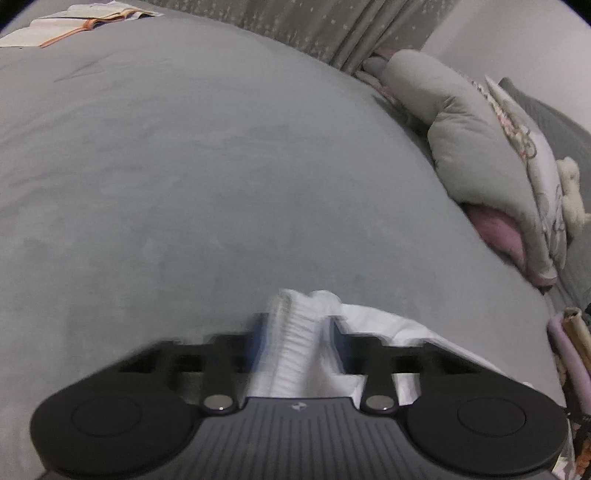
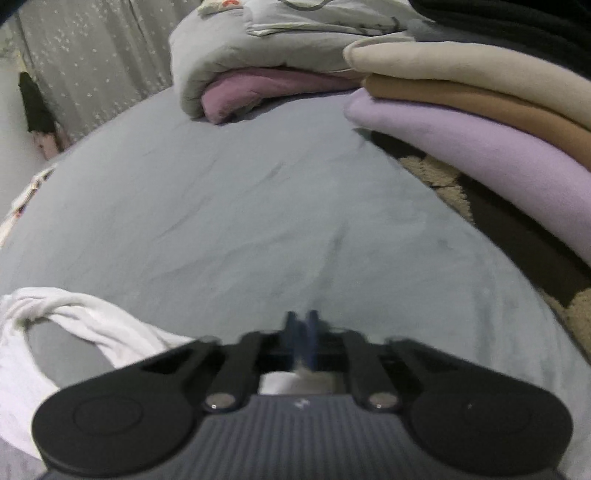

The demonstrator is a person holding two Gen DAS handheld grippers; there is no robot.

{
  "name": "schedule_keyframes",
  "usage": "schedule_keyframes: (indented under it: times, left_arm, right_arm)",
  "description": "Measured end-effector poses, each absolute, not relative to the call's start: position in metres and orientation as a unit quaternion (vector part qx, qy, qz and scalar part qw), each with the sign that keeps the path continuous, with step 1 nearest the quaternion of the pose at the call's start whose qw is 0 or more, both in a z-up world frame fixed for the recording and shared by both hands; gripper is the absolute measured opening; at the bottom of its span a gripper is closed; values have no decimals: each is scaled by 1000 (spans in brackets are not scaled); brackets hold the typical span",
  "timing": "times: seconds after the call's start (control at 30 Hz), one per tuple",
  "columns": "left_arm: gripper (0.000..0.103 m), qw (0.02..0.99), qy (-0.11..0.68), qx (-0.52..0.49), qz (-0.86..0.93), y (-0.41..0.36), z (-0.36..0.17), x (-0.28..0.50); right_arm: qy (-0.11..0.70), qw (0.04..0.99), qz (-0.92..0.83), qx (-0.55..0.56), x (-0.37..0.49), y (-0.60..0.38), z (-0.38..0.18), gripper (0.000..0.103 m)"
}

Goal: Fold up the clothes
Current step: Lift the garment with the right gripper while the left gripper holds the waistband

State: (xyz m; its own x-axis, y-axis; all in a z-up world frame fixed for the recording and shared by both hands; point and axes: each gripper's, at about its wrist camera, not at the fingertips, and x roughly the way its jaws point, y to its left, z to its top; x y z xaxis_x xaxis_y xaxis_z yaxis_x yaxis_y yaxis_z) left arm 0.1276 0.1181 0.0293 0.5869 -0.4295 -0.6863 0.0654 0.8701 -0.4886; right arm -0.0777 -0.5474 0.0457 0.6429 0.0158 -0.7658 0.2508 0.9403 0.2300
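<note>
Left gripper: my left gripper (image 1: 295, 332) is clamped on a bunched fold of the white garment (image 1: 299, 339); the ribbed cloth stands up between the blue pads (image 1: 260, 332) and both press on it.
White garment, left view: it spills out to the right of my fingers and lies on the grey bed cover (image 1: 221, 166), close under the gripper.
Right gripper: my right gripper (image 2: 302, 332) has its blue fingers (image 2: 313, 332) drawn together with no gap showing; a scrap of white cloth shows just behind them, but blur keeps me from telling whether it is pinched.
White garment, right view: a twisted, looped part of the garment (image 2: 74, 317) lies on the cover to the left of my right gripper, with grey cover showing through the loop.
Bed cover: the grey bed cover (image 2: 258, 203) stretches ahead, lightly creased, in both views.
Folded stack: to the right in the right view, a lilac piece (image 2: 480, 155) lies under a tan piece (image 2: 480, 107) and a cream piece (image 2: 461, 62).
Bedding: a grey quilt (image 2: 221, 51) is folded over a pink layer (image 2: 251, 88) at the far end.
Curtain: a grey speckled curtain (image 1: 332, 26) hangs behind the bed.
Open book: an open book (image 1: 66, 26) lies at the far left corner in the left view.
</note>
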Motion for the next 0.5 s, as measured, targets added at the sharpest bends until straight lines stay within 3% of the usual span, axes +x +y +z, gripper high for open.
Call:
schedule_keyframes:
  times: [0.1,0.17,0.3,0.33,0.43,0.5]
  left_arm:
    - [6,869,420,-216,-147,122,33,121]
    - [6,869,419,-218,-149,125,37,118]
    - [6,865,419,-225,-158,126,36,120]
    - [6,863,420,-227,-165,124,35,121]
    - [6,856,431,-225,-177,114,31,124]
    - [6,856,436,-220,-170,111,29,126]
  right_arm:
    - [408,895,-72,168,-87,-547,51,1]
    - [402,894,-81,181,-93,-550,53,7]
    - [413,884,-60,212,-116,-554,50,37]
    - [417,882,-57,212,-121,-553,48,38]
    - [421,877,-56,226,-123,-555,39,38]
    - [421,879,-65,215,-118,-554,37,18]
